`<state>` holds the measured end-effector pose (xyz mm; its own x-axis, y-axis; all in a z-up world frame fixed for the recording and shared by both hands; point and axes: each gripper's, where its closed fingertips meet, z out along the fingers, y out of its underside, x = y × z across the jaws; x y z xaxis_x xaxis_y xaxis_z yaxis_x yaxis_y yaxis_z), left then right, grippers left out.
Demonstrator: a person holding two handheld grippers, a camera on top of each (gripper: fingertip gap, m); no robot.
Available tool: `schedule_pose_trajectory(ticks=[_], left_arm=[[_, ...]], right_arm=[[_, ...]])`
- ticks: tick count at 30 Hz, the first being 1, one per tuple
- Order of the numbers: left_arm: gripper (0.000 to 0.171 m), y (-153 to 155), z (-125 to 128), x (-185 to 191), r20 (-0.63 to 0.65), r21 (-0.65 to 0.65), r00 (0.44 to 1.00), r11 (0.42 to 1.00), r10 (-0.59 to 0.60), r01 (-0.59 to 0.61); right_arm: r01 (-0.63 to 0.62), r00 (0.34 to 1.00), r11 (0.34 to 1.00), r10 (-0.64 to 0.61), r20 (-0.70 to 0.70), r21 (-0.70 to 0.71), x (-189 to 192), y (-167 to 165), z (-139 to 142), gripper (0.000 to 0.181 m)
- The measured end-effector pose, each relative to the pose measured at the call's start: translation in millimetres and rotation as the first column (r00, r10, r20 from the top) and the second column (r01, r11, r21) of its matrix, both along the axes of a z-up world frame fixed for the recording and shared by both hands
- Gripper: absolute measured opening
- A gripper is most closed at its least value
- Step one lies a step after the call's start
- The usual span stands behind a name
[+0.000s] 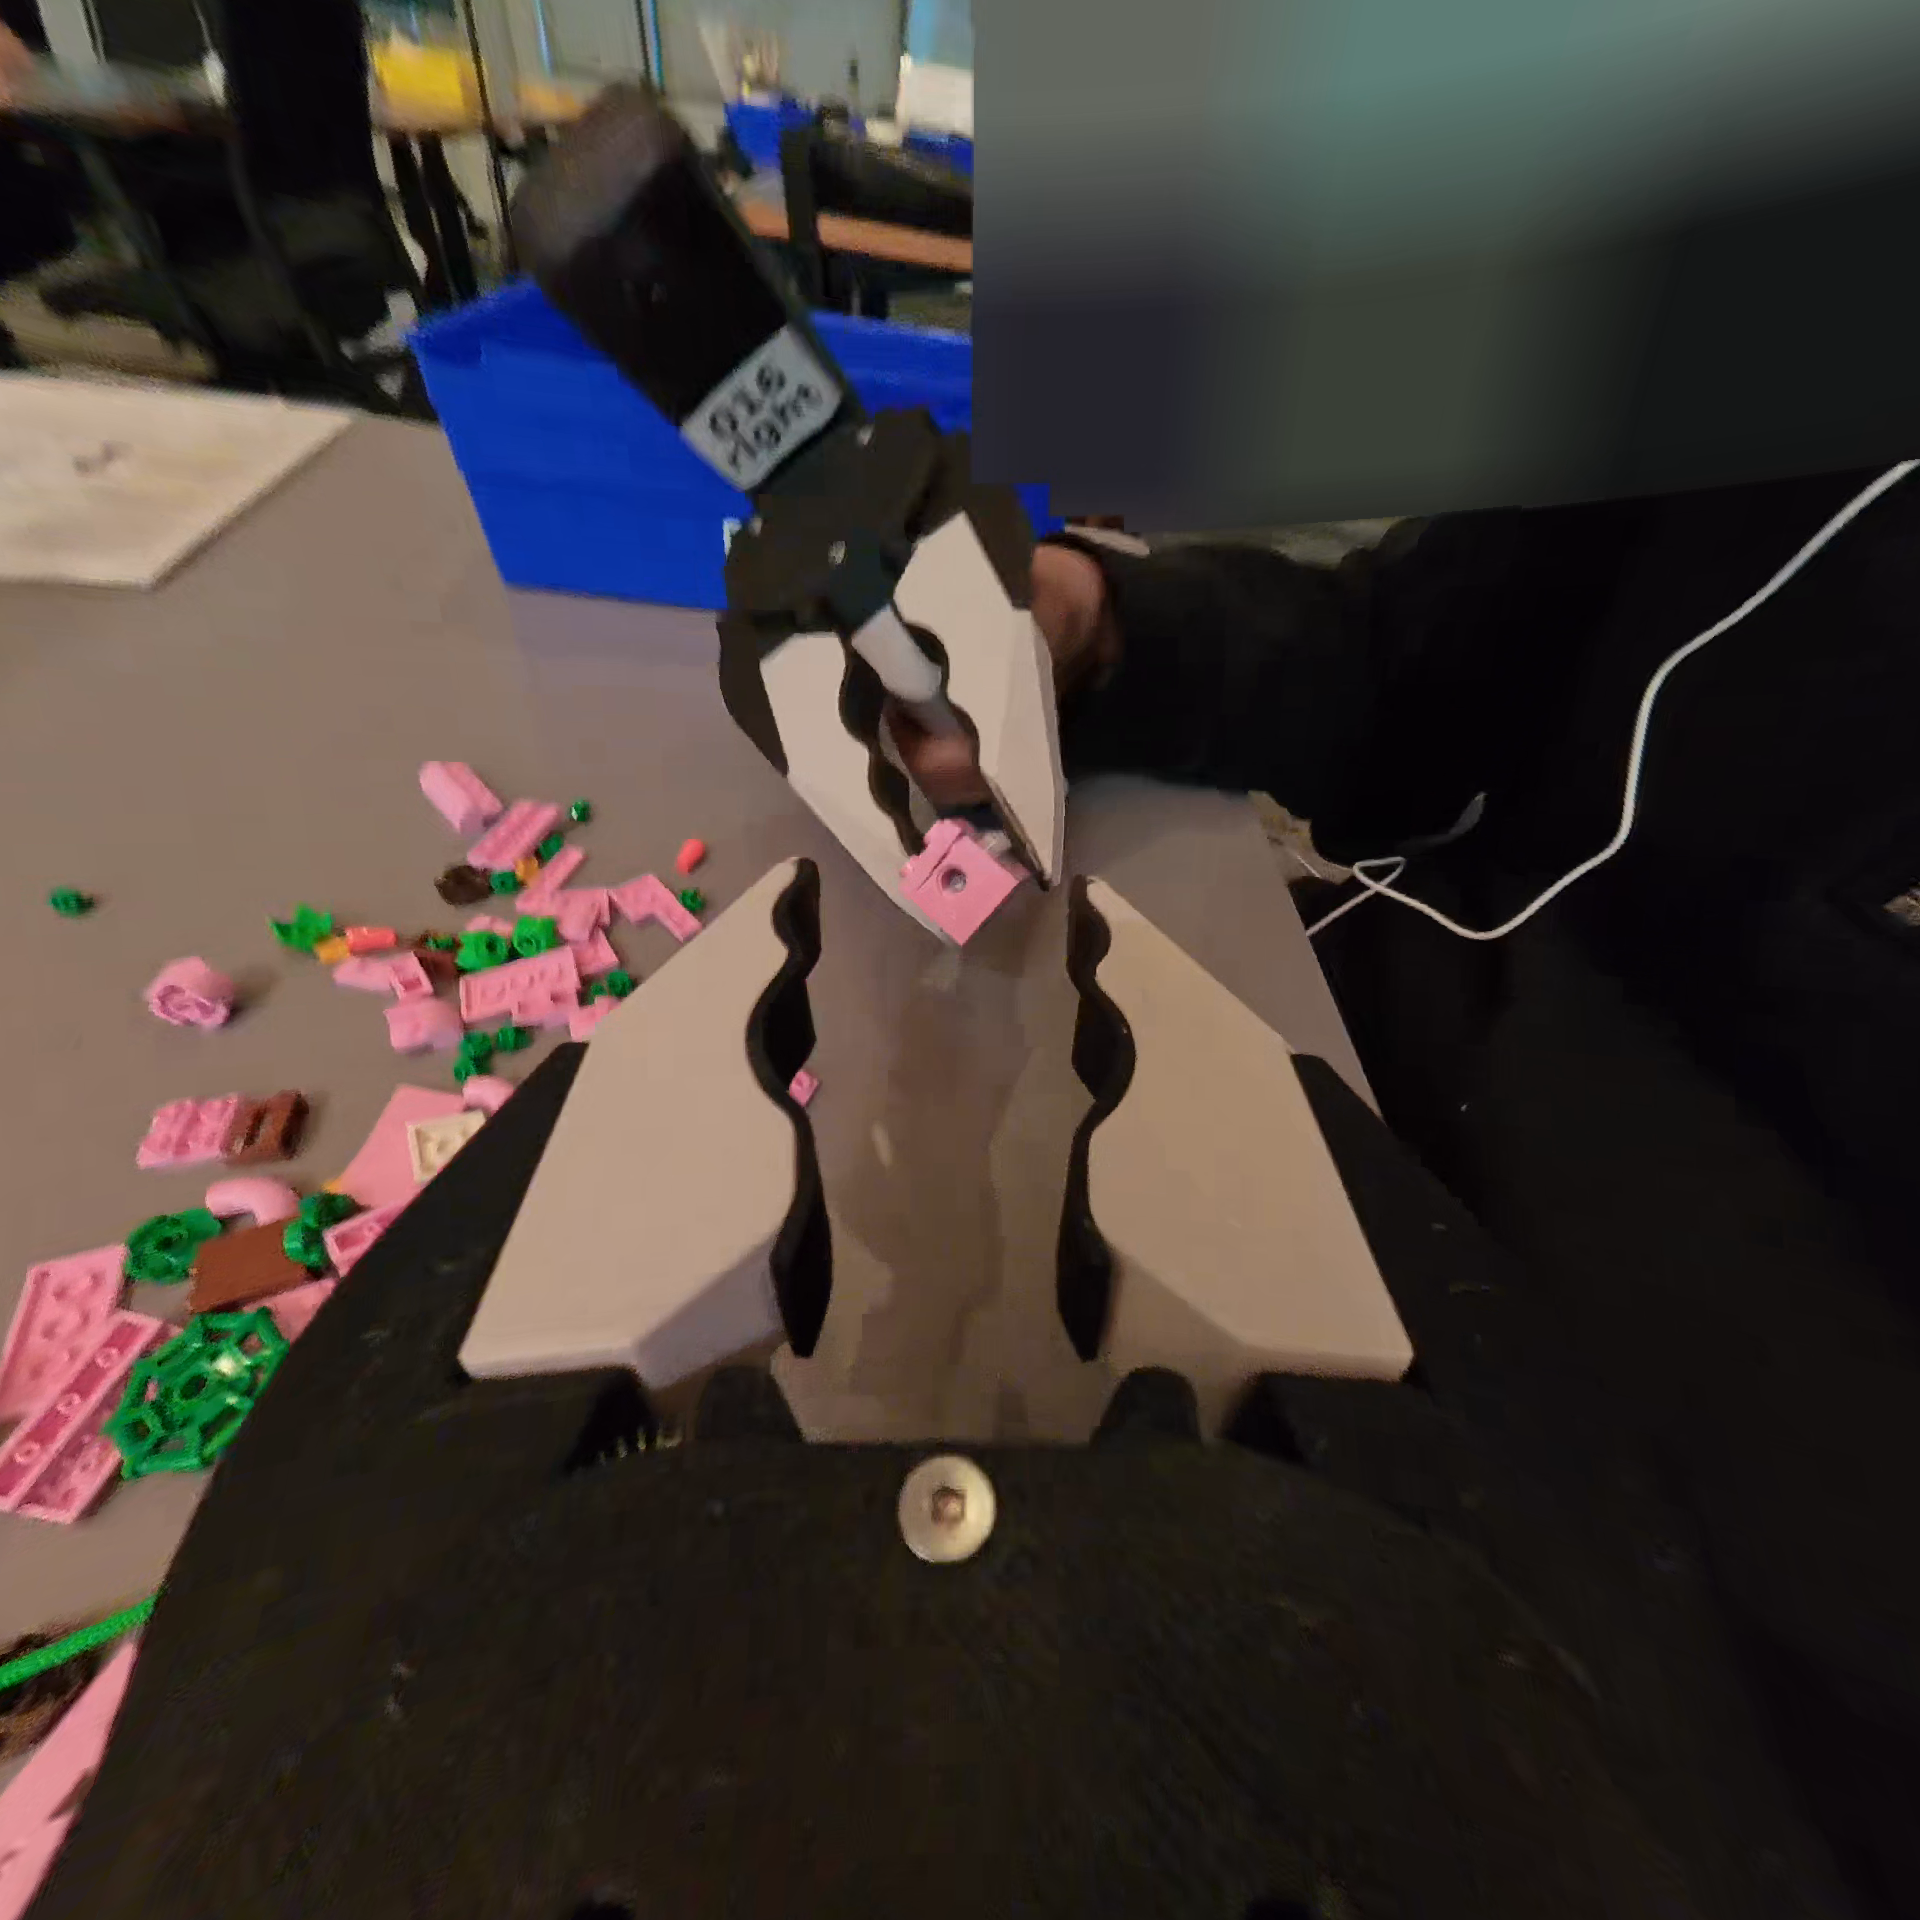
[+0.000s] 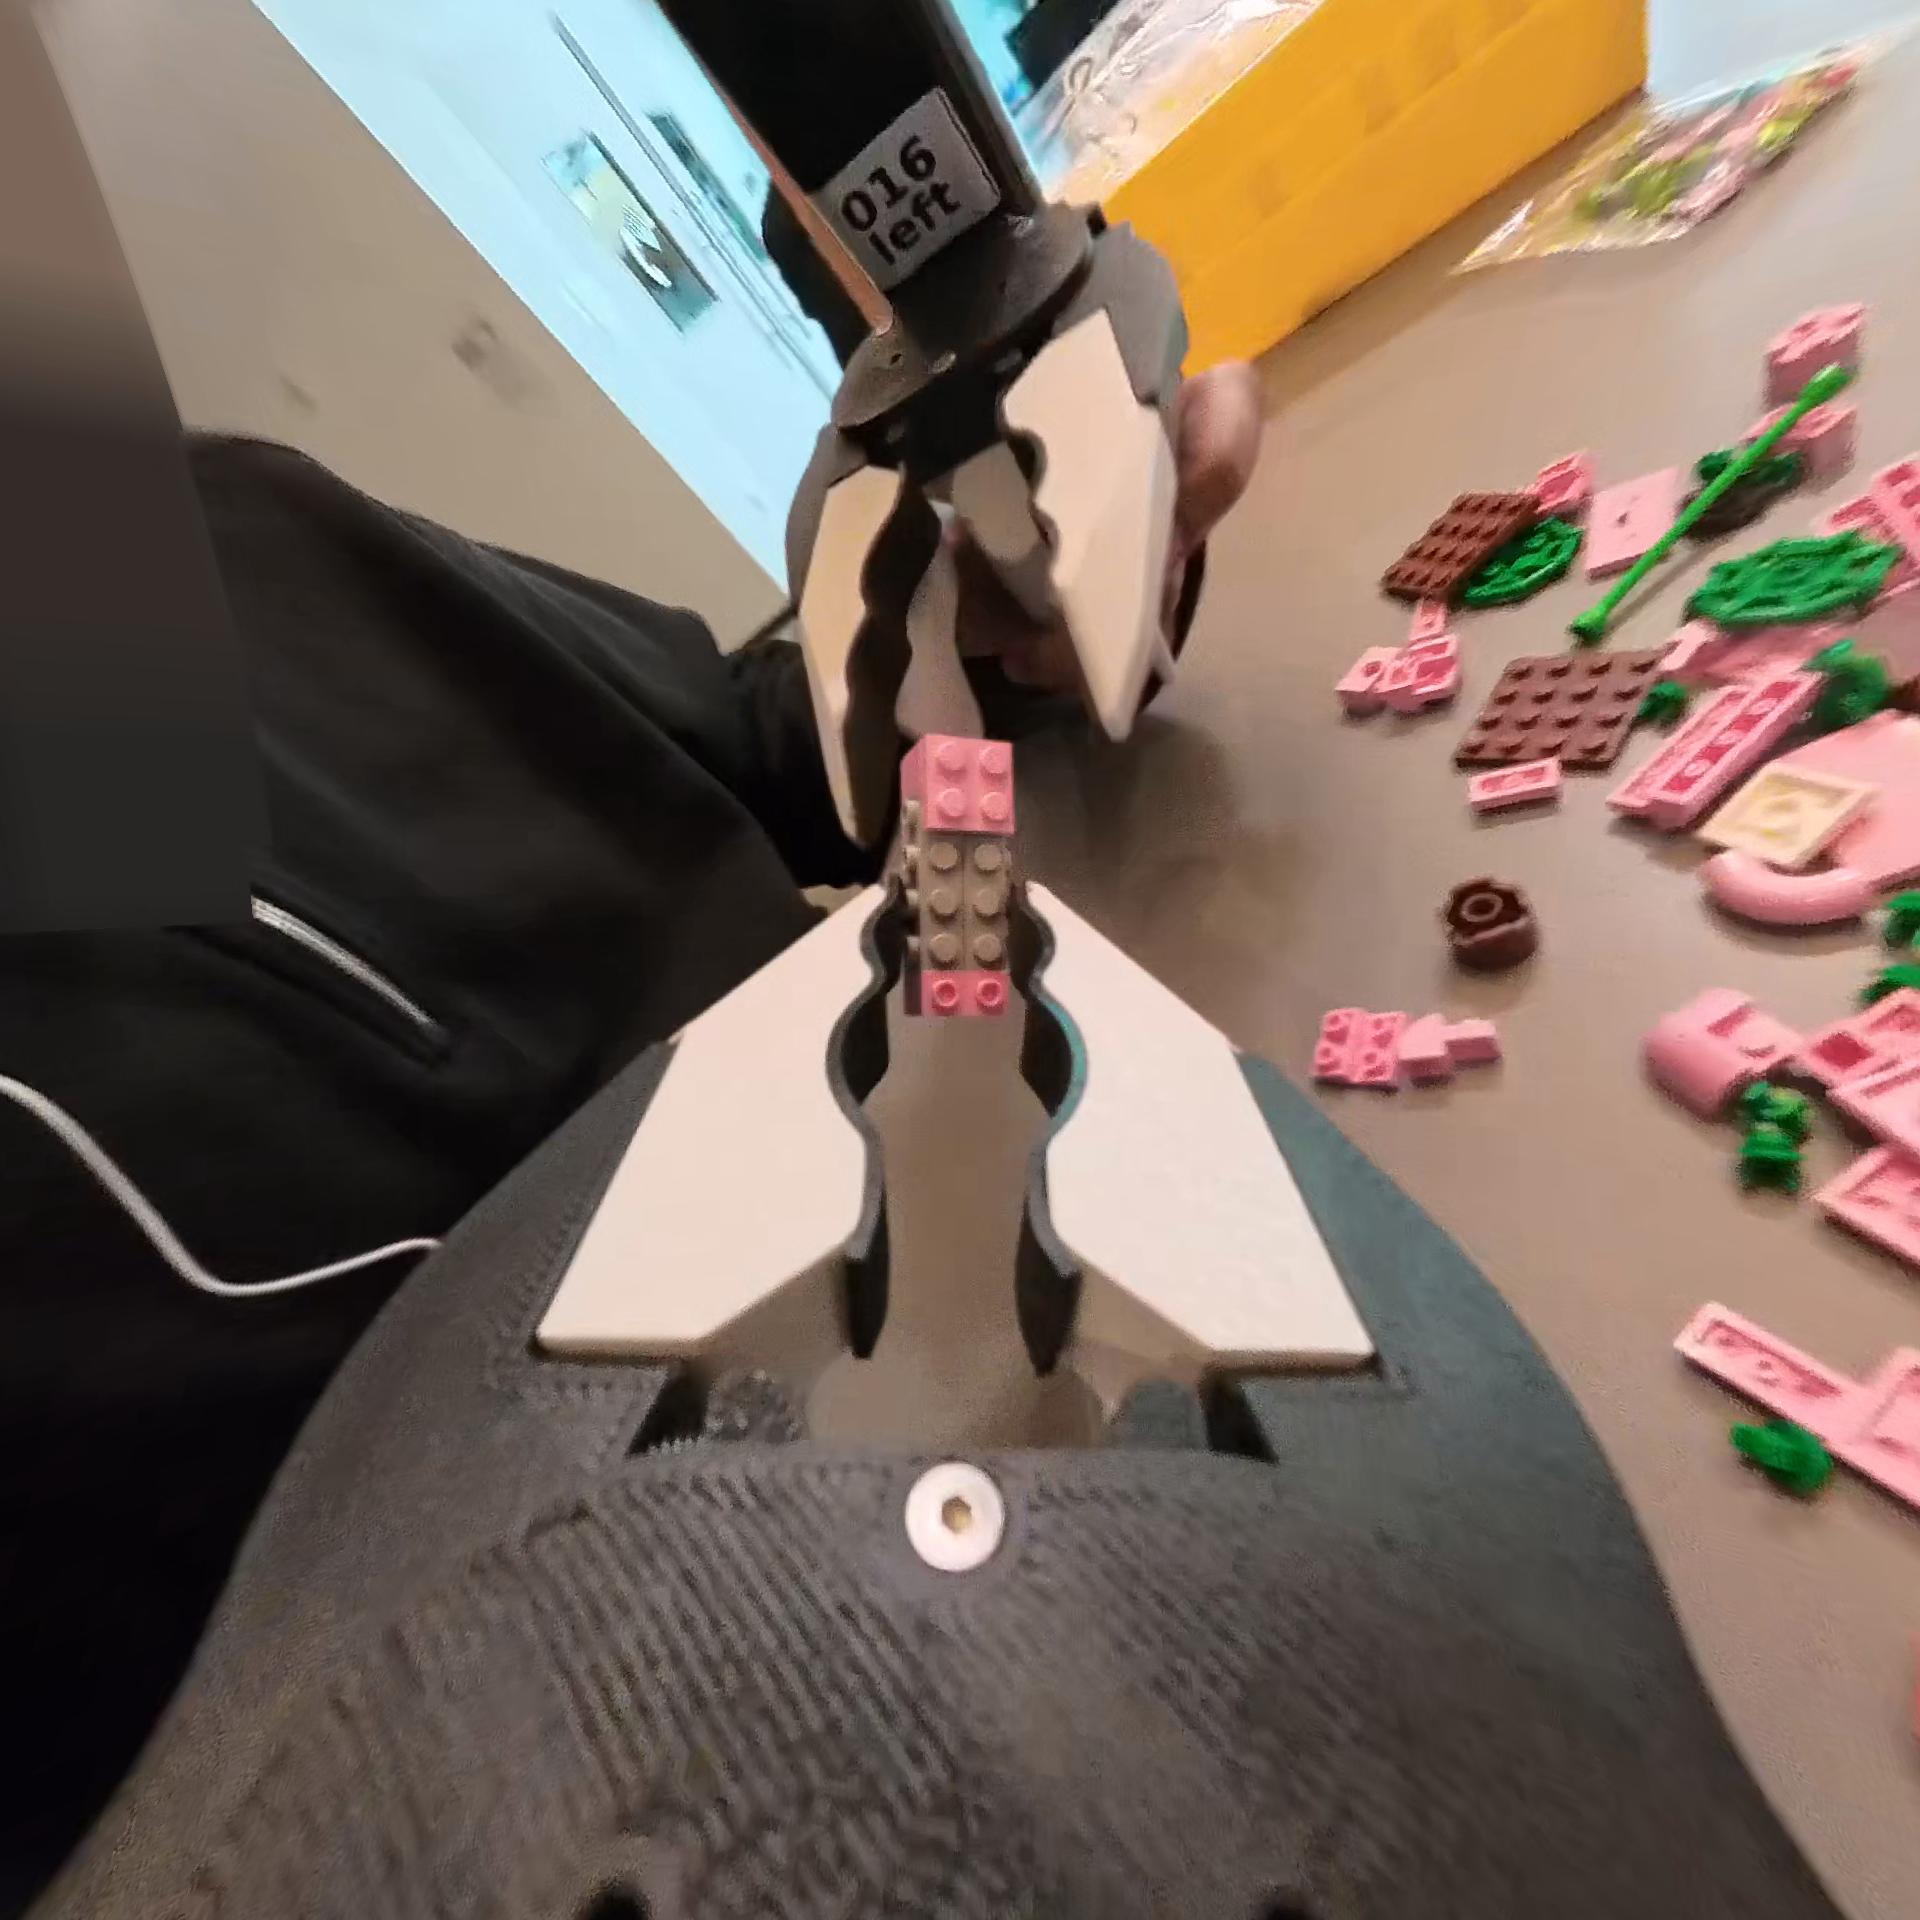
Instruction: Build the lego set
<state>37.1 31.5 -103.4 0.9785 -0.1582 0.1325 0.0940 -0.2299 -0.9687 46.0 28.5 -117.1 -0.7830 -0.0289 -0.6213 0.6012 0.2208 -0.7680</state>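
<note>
My right gripper (image 2: 956,920) is shut on a small stack of pink and grey bricks (image 2: 961,883) and holds it above the grey table (image 2: 1247,831). The stack's pink end sticks out past the fingertips. My left gripper (image 1: 940,881) is open and empty. It faces the right gripper (image 1: 977,868) tip to tip, with the stack's pink end (image 1: 956,883) just beyond its fingertips. In the right wrist view the left gripper (image 2: 987,769) hangs over the stack, one finger (image 2: 842,675) close beside the pink top brick, the other apart.
Loose pink, green and brown pieces lie on the table to one side (image 1: 499,966) (image 2: 1662,727). A blue bin (image 1: 582,468), a paper sheet (image 1: 135,478) and a yellow box (image 2: 1351,156) stand farther back. A person's dark sleeve (image 2: 416,831) and a white cable (image 1: 1642,727) are close by. My left and right fingertips are right by each other.
</note>
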Motion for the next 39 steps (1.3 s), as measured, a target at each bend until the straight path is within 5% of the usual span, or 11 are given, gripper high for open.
schedule_pose_trajectory(ticks=[8,23,26,28,33,39], left_arm=[[0.042,7.8,-37.2,18.4,-0.208,-0.171,0.976,0.985,-0.068,0.032],[0.018,9.3,-39.4,36.9,-0.166,-0.188,0.974,0.974,-0.155,0.123],[0.018,8.5,-35.9,23.6,-0.145,-0.174,0.985,0.983,-0.091,0.065],[0.018,7.3,-35.1,11.7,-0.136,-0.172,0.99,0.985,-0.035,0.011],[0.017,6.7,-23.3,-1.7,-0.092,-0.12,0.995,0.991,0.045,-0.056],[0.017,5.5,-10.8,0.1,-0.052,-0.061,0.998,0.997,0.04,-0.043]], right_arm=[[-0.141,0.957,0.986,0.111,0.268,0.092,21.6,5.1,-26.3,0.018],[-0.212,0.942,0.973,0.18,0.283,0.087,37.1,5.8,-24.1,0.018],[-0.108,0.985,0.99,0.095,0.141,0.086,19.1,5.8,-16.9,0.025],[0.02,0.998,0.996,-0.014,-0.065,0.092,-0.6,7.5,-8.4,0.045],[0.166,0.824,0.985,-0.119,-0.554,0.035,-9.3,6.7,16.4,0.042],[0.186,0.743,0.982,-0.119,-0.659,0.032,-7.7,-0.8,14.8,0.03]])
